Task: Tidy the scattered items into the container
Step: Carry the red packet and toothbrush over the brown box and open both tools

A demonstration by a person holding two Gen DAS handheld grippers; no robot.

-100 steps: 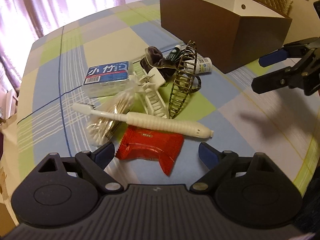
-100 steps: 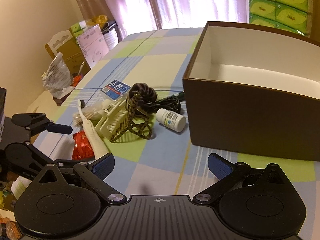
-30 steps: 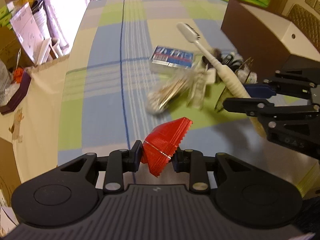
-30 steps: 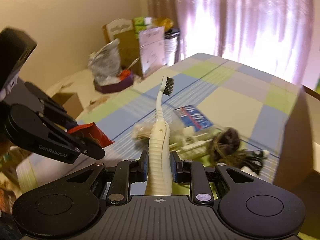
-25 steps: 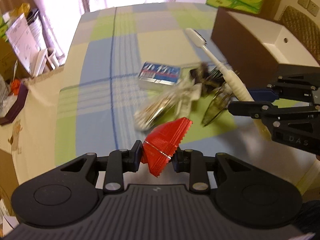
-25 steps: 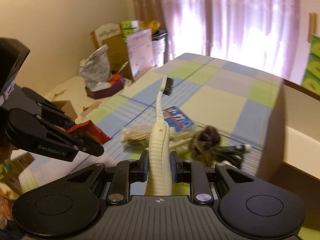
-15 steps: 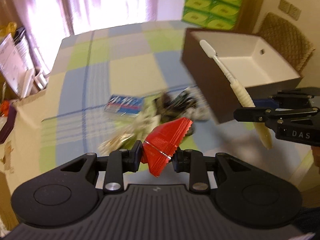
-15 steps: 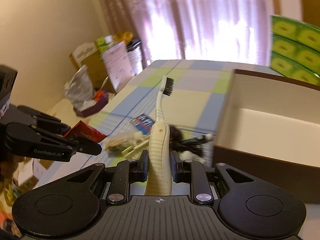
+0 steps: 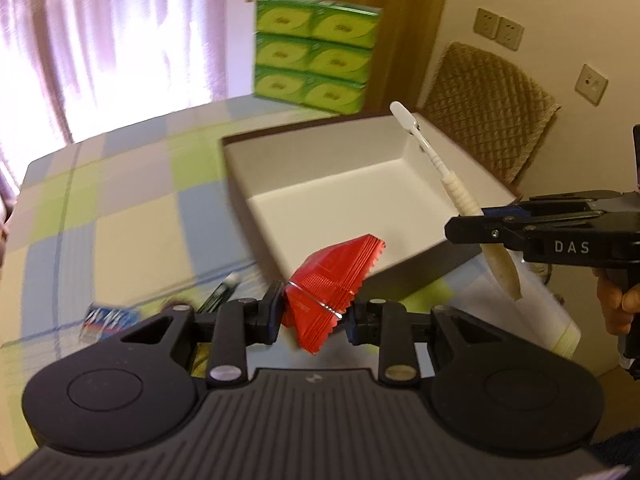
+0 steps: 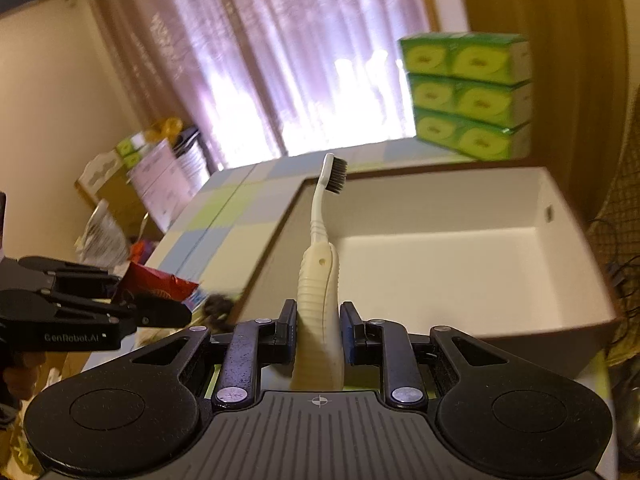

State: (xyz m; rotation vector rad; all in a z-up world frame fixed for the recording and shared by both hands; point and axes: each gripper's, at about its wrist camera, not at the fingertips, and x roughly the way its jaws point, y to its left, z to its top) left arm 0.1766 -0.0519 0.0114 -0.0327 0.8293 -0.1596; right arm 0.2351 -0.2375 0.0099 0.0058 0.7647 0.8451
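The right gripper (image 10: 318, 332) is closed on the thick ribbed handle of the toothbrush (image 10: 320, 264), stiff and light, its head above the box (image 10: 576, 320). The left gripper (image 9: 313, 317) pinches the red packet (image 9: 332, 276), thin and crinkly, near the box's front wall.

A crumpled red packet (image 9: 334, 280) and a cream toothbrush (image 10: 320, 280) are held above the open, white-lined box (image 9: 320, 184).

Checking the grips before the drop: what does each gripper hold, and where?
Left gripper pinches the red packet near its lower corner; right gripper clamps the toothbrush on its thick ribbed handle.
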